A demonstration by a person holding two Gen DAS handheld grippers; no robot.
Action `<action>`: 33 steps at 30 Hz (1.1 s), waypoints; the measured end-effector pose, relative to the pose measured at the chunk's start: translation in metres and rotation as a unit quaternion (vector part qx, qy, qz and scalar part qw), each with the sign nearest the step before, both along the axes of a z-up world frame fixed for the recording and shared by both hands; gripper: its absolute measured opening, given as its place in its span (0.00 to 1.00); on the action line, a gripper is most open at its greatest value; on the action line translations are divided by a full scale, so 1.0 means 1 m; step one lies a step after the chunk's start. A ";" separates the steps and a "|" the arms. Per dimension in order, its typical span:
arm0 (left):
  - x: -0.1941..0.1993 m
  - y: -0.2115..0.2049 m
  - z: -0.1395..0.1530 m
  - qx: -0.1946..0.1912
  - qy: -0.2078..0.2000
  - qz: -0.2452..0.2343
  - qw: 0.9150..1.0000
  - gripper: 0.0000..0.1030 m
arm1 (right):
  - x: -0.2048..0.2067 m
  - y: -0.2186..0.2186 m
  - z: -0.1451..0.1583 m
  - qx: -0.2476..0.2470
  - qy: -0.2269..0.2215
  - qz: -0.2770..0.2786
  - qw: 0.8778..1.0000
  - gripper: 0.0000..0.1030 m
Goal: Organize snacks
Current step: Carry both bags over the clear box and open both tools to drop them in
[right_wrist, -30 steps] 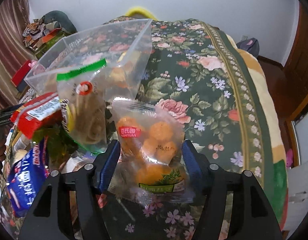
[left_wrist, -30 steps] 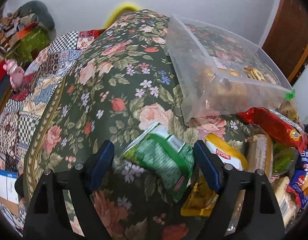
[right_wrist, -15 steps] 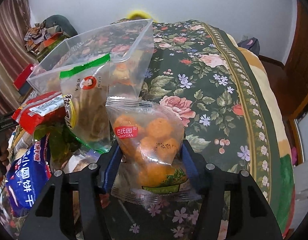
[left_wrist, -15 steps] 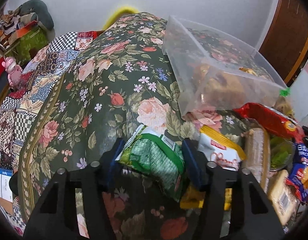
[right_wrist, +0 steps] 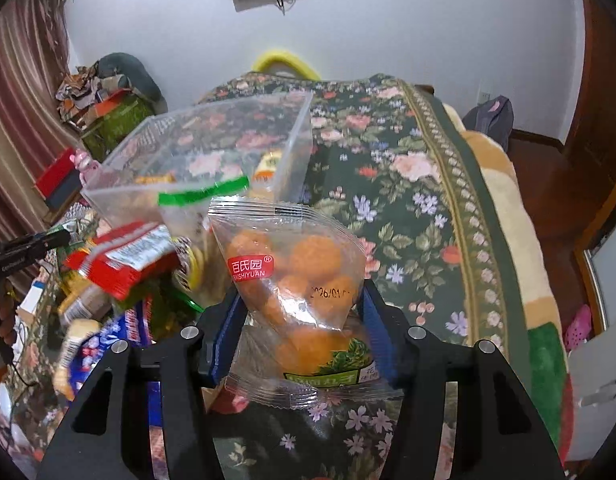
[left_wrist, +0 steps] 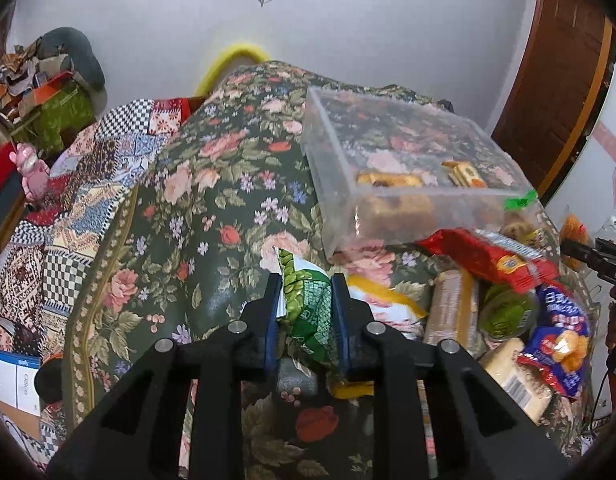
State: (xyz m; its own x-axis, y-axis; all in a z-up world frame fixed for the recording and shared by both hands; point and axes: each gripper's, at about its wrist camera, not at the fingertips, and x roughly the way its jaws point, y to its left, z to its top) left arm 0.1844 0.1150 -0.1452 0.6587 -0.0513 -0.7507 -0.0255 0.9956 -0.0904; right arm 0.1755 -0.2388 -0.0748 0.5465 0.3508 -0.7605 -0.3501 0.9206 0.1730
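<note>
My left gripper (left_wrist: 306, 312) is shut on a green snack packet (left_wrist: 306, 304) and holds it above the floral bedspread. My right gripper (right_wrist: 298, 312) is shut on a clear bag of orange round snacks (right_wrist: 292, 272) and holds it off the bed. A clear plastic box (left_wrist: 408, 168) with a few snacks inside sits on the bed ahead; it also shows in the right wrist view (right_wrist: 204, 152). A pile of loose snacks lies in front of the box, with a red packet (left_wrist: 488, 256) on top.
A yellow-and-white packet (left_wrist: 382, 296), a biscuit sleeve (left_wrist: 452, 308) and a blue packet (left_wrist: 560, 336) lie in the pile. The floral bedspread (right_wrist: 408, 208) stretches to the wall. A patchwork quilt (left_wrist: 68, 216) lies at left. A wooden door (left_wrist: 556, 56) is at right.
My left gripper closed on the green packet and lifted it. My right gripper tightened on the orange snack bag and raised it. Both views rose and tilted up.
</note>
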 end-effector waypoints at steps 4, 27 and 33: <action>-0.001 -0.002 0.018 0.002 -0.019 0.003 1.000 0.22 | 0.002 0.001 0.019 0.007 -0.023 0.000 1.000 0.51; 0.055 -0.043 0.087 0.007 -0.093 -0.018 0.995 0.22 | 0.044 0.072 0.075 0.025 -0.103 0.054 0.993 0.51; 0.080 -0.052 0.080 0.000 -0.088 -0.024 0.996 0.22 | 0.061 0.094 0.064 0.015 -0.093 0.066 0.993 0.51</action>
State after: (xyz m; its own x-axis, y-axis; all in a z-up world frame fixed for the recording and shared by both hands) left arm 0.2646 0.0632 -0.0651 0.7771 -0.0859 -0.6235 0.0377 0.9952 -0.0902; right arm 0.2361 -0.1451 -0.0107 0.6234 0.4502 -0.6393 -0.4962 0.8597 0.1215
